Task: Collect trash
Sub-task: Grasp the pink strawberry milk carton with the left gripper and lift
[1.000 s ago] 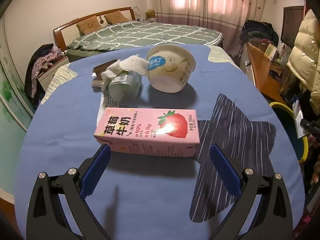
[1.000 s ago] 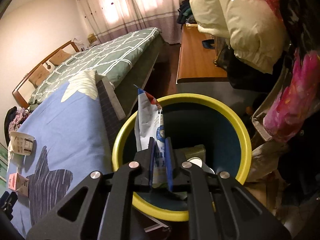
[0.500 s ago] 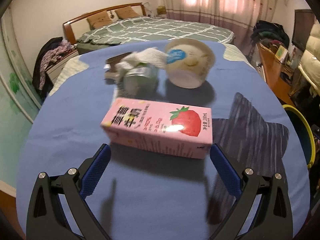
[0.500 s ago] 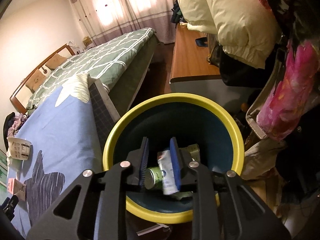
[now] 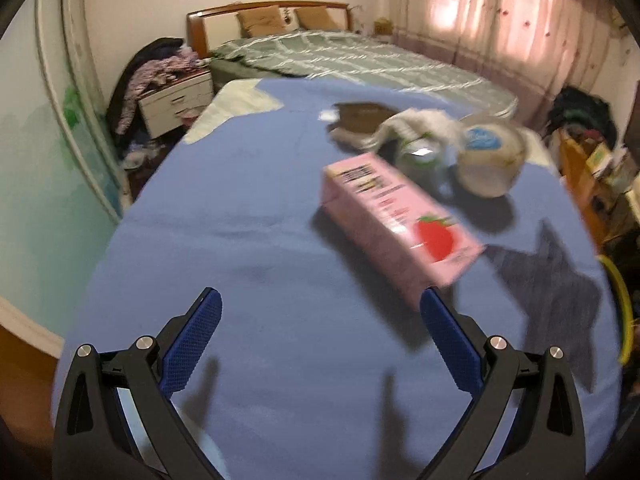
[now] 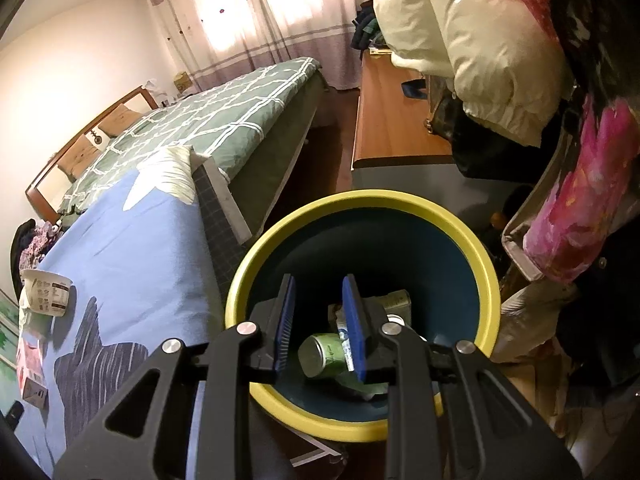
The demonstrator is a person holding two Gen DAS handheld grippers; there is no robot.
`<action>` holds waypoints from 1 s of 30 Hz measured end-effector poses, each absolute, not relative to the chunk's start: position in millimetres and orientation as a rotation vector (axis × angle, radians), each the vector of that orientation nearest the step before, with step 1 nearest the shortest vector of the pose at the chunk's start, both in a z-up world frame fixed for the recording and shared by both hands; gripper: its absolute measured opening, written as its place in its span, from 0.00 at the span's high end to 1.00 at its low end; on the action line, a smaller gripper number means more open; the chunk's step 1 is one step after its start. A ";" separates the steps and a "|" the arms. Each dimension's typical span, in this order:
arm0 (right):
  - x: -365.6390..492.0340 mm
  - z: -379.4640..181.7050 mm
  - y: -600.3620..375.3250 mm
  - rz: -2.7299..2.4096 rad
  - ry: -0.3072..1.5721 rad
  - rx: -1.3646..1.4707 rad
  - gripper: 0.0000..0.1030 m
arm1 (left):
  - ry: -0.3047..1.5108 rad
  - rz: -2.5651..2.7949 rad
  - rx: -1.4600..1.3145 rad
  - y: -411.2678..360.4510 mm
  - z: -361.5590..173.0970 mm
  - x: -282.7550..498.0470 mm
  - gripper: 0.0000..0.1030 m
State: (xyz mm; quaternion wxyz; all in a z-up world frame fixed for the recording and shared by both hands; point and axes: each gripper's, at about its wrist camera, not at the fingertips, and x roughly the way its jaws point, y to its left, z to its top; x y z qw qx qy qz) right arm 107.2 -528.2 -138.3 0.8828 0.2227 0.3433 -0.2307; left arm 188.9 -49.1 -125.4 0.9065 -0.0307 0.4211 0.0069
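Lying near the blue cloth's (image 5: pixel 248 240) right edge, a pink carton (image 5: pixel 396 216) waits before the wide-spread left gripper (image 5: pixel 320 320); the right gripper (image 6: pixel 318 316), jaws apart and holding nothing, hangs over a round yellow-rimmed bin (image 6: pixel 486 264) holding a metal can (image 6: pixel 320 354).

Surface: blue cloth (image 5: pixel 248 208) with dark star patch (image 5: pixel 556 292).
Milk carton (image 5: pixel 400 220): pink, on its side, mid-cloth.
Paper cup (image 5: pixel 490 160): tipped, just behind carton.
Crumpled tissue (image 5: pixel 412 126): behind carton, left of cup.

Left view motion-blurred, right view sharp, bright backlit curtains (image 6: pixel 256 12), fisheye-warped edges
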 end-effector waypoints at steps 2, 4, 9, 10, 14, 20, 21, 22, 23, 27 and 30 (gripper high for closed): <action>107.3 -136.4 -525.9 -0.476 0.709 0.463 0.77 | 0.854 -0.040 -0.070 -61.8 -118.5 190.1 0.05; 107.3 -135.6 -524.1 -0.472 0.705 0.460 0.76 | 0.851 -0.049 -0.065 -76.2 -115.6 197.4 0.05; 108.4 -136.7 -522.9 -0.450 0.703 0.466 0.75 | 0.876 -0.011 -0.072 -99.8 -113.8 223.2 0.05; 109.1 -137.9 -523.7 -0.446 0.705 0.470 0.75 | 0.883 0.009 -0.071 -102.2 -115.1 231.0 0.05; 111.5 -141.8 -526.5 -0.426 0.710 0.493 0.74 | 0.928 0.068 -0.080 -100.6 -125.4 254.8 0.05; 109.9 -143.2 -532.6 -0.421 0.704 0.500 0.73 | 0.978 0.098 -0.074 -98.2 -137.1 285.7 0.05; 109.8 -143.4 -533.1 -0.420 0.704 0.501 0.73 | 0.980 0.099 -0.068 -97.7 -137.5 290.1 0.05; 109.5 -143.3 -533.5 -0.420 0.704 0.502 0.73 | 0.988 0.101 -0.062 -97.0 -138.2 296.1 0.08; 109.8 -143.1 -533.1 -0.422 0.702 0.502 0.73 | 0.994 0.099 -0.061 -94.8 -138.7 298.6 0.11; 109.2 -143.3 -533.4 -0.420 0.703 0.504 0.73 | 1.036 0.067 -0.071 -87.1 -144.6 308.1 0.28; 109.0 -143.5 -533.6 -0.417 0.702 0.503 0.73 | 1.050 0.018 -0.028 -87.7 -146.4 302.9 0.38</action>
